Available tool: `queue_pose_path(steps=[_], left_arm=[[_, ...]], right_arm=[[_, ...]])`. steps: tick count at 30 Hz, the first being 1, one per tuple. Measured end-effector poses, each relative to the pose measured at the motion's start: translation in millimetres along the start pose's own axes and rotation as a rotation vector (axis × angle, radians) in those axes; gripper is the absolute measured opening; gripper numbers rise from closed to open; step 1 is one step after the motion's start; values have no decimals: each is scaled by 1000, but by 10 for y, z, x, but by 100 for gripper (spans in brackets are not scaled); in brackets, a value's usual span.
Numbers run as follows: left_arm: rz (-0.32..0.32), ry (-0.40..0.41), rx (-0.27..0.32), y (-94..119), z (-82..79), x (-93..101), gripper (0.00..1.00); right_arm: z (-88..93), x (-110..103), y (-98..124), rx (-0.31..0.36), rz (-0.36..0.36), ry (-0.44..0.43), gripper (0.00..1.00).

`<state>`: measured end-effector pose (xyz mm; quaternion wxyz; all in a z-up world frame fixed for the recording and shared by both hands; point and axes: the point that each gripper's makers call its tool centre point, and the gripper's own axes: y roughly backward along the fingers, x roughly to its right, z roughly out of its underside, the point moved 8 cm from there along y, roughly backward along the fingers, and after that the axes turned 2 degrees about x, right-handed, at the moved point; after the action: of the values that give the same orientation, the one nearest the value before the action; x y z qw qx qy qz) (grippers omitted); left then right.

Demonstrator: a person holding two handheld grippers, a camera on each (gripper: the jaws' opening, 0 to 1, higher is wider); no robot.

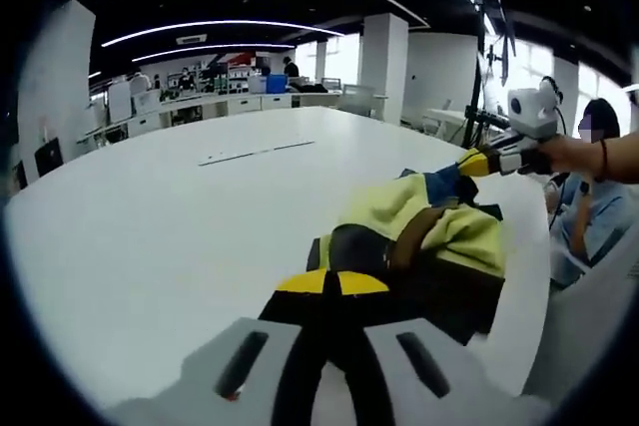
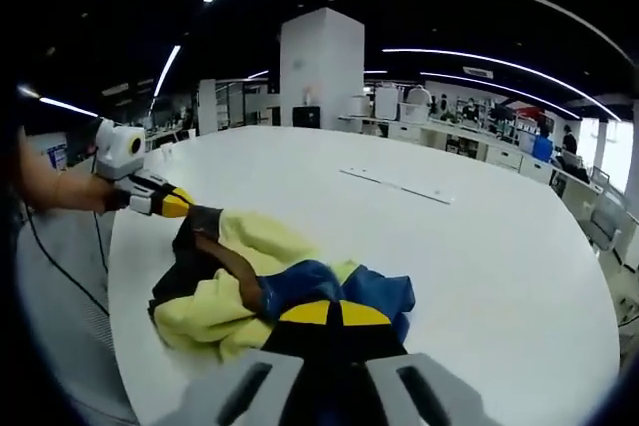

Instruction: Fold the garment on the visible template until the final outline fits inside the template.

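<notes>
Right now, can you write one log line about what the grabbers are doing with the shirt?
left gripper: shut on garment | right gripper: shut on garment | garment: bunched, unfolded, near table edge

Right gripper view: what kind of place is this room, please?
Probably a large open-plan office or lab. A big white table carries the crumpled garment, a white pillar stands behind it, and desks with equipment run along the back under long ceiling light strips.

Each claw [image 1: 332,284] has black jaws with yellow tips on a pale grey body with two dark slots. The right claw [image 1: 477,162] carries a white housing; its holder's wrist wears a dark band.
</notes>
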<state>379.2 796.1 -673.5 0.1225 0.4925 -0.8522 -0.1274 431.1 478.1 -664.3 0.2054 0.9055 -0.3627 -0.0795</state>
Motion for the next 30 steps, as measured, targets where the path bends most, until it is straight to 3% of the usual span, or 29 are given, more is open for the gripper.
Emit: queue_pose_path(steps=[6, 16, 24, 30], left_arm=[[-25, -35, -12, 32, -149, 56, 0], [-104, 18, 120, 53, -651, -30, 0], [-126, 113, 181, -151, -897, -144, 0], [-132, 124, 220, -301, -1046, -193, 0]], right_arm=[[-103, 32, 30, 18, -23, -3, 0], [-440, 174, 108, 88, -41, 14, 0], [-672, 369, 61, 124, -35, 17, 0], [-795, 514, -47, 132, -27, 14, 0]])
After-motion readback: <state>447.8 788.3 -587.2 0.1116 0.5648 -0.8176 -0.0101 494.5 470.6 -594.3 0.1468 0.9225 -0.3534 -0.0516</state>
